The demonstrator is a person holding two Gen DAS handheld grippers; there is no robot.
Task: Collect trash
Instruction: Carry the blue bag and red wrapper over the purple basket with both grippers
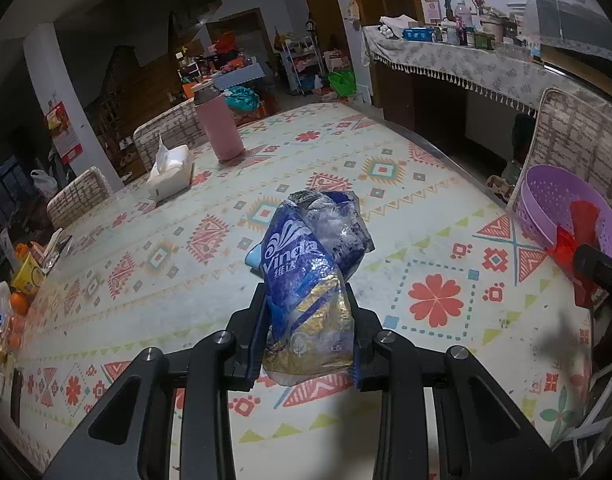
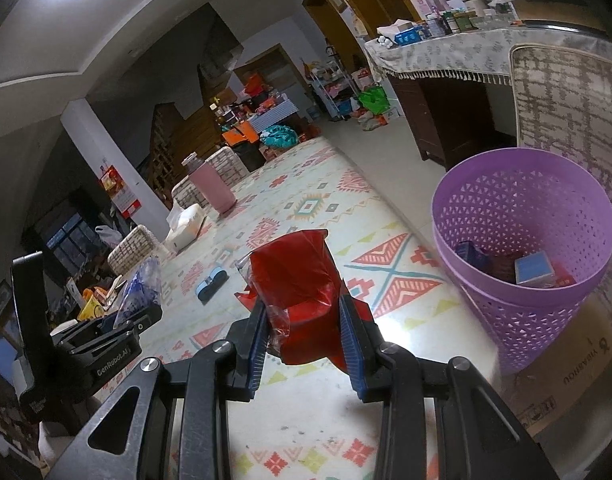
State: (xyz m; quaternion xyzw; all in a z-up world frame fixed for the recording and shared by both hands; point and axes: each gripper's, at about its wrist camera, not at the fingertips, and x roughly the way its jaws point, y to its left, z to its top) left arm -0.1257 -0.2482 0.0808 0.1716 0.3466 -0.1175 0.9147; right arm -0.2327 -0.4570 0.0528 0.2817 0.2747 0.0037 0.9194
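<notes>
My left gripper (image 1: 307, 312) is shut on a crumpled blue and gold plastic tissue wrapper (image 1: 309, 264), held above the patterned table (image 1: 425, 208). In the right wrist view my right gripper (image 2: 302, 320) is shut on a crumpled red plastic wrapper (image 2: 296, 276). A purple perforated trash basket (image 2: 521, 256) stands on a cardboard box (image 2: 565, 384) to the right of the table, with several pieces of trash inside. The same basket (image 1: 561, 212) shows at the right edge of the left wrist view, with the red wrapper (image 1: 577, 240) in front of it. The left gripper (image 2: 124, 320) shows at the left of the right wrist view.
On the table stand a pink flask (image 1: 220, 124) and a white tissue pack (image 1: 170, 172), and a small light-blue object (image 2: 212, 282) lies on it. Snack packets and oranges (image 1: 24, 280) crowd the left edge. A patterned chair back (image 2: 565, 108) rises behind the basket.
</notes>
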